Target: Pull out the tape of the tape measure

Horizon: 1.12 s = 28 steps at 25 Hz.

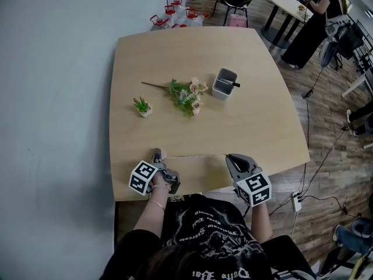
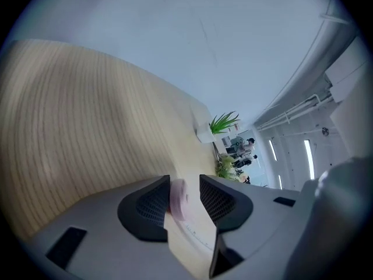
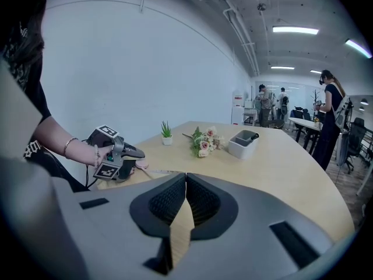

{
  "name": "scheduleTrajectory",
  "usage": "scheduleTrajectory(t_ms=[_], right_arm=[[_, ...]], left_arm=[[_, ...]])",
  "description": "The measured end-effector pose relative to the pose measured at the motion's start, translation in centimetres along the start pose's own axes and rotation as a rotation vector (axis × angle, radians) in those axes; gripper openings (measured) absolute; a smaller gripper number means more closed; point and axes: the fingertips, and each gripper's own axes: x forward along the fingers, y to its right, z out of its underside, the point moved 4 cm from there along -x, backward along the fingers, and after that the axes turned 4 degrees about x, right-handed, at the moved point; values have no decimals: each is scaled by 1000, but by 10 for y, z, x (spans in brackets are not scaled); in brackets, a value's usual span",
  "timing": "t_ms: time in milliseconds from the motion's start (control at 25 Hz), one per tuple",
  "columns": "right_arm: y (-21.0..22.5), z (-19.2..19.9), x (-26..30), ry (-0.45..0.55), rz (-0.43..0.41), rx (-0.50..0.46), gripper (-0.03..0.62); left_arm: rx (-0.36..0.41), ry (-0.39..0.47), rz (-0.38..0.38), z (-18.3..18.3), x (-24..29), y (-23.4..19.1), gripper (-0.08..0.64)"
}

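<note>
The small pink tape measure case [image 2: 177,199] sits between the jaws of my left gripper [image 2: 185,192], against the left pad with a gap to the right pad, so the gripper is open. In the head view this gripper [image 1: 158,154] rests near the table's front edge. A thin tape [image 1: 195,156] runs from the case [image 3: 141,165] rightward to my right gripper [image 1: 229,156]. The right gripper [image 3: 186,186] is shut, and the tape's end reaches into its closed jaws.
On the wooden table [image 1: 256,127] lie a bunch of artificial flowers [image 1: 187,93], a small potted plant [image 1: 142,106] and a grey holder [image 1: 225,83] with a pen. A person [image 1: 317,16] stands by a round table at the back right. Cables cross the floor on the right.
</note>
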Motion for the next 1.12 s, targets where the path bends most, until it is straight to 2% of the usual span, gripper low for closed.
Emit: scheduleTrajectory(t_ms=[120,200,480,600,720,800,920,1120], right_arm=[[-2,-1,5,3,-2,-16,18],[-4,-2,8,2,-8,-24,18],[-7,-3,13,-5,-31,-31,18],[-8,-3,15,-13,-39,-32,18],[-6,-6,17,-9,-43,-27,18],[-2,-7,22,-6,-38,-28,18],[4,-7,29,-35,-34,-34,18],[17,6,48,-116,-69,9,18]], left_arm=[[54,13,5,-2,0,5,205],[85,27,-24,-5,-3,5,241],[129,55,-102,-21,-12,-4,265],[108,69,-93,-27,-18,-8,266],[140,104,-50,-38,-31,-4,265],[194,138,5,-47,-42,5,265],[325,189,69,-62,-62,17,265],[555,246,86,-81,-91,16,265]])
